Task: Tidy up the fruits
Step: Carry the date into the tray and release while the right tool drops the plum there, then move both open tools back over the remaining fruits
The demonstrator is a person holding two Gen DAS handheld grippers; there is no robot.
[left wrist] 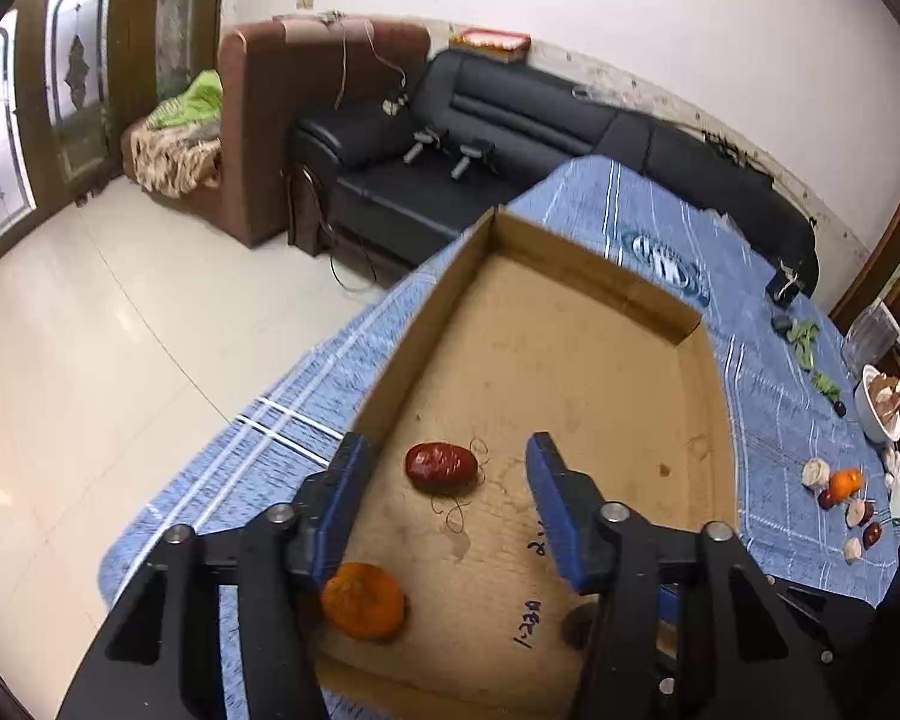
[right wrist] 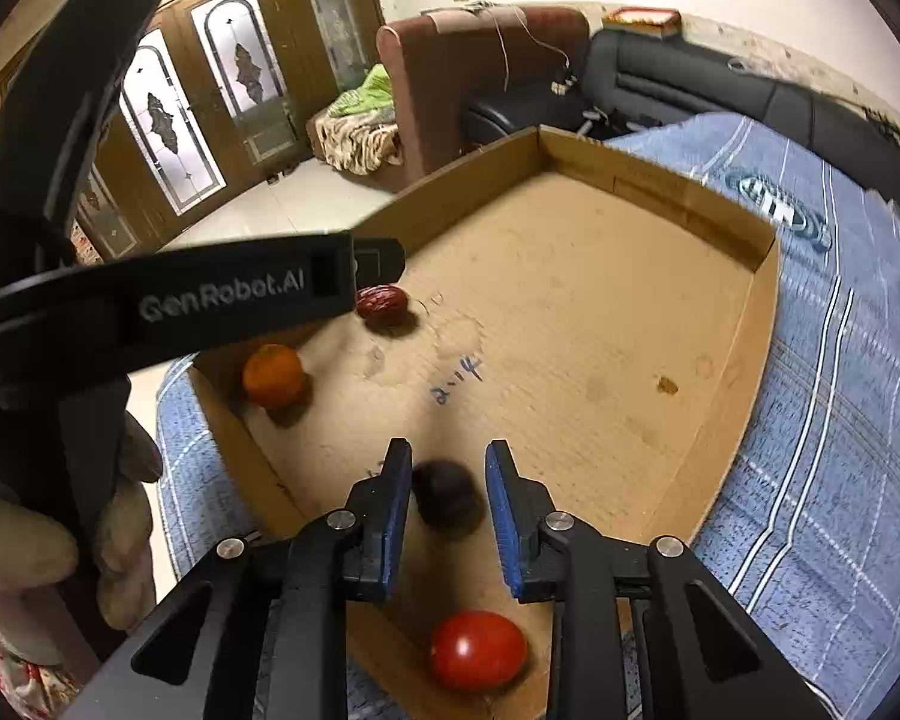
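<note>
A shallow cardboard box point(left wrist: 576, 324) lies on the blue cloth. In it are a red date point(left wrist: 441, 466), an orange mandarin point(left wrist: 363, 600), a dark blurred fruit point(right wrist: 444, 495) and a red tomato point(right wrist: 477, 650). My left gripper point(left wrist: 444, 462) is open over the box, the date lying on the floor between its fingers. My right gripper point(right wrist: 449, 468) is open over the box point(right wrist: 630, 324), and the dark fruit sits between and just below its fingers, not gripped. The date point(right wrist: 381, 303) and mandarin point(right wrist: 273, 375) also show in the right wrist view, beside the left gripper's body point(right wrist: 168, 300).
Loose fruits and garlic point(left wrist: 840, 498) lie on the blue cloth point(left wrist: 780, 420) to the right, near a white bowl point(left wrist: 879, 405) and green leaves point(left wrist: 807, 339). A black sofa point(left wrist: 510, 138) and brown armchair point(left wrist: 282, 120) stand behind the table.
</note>
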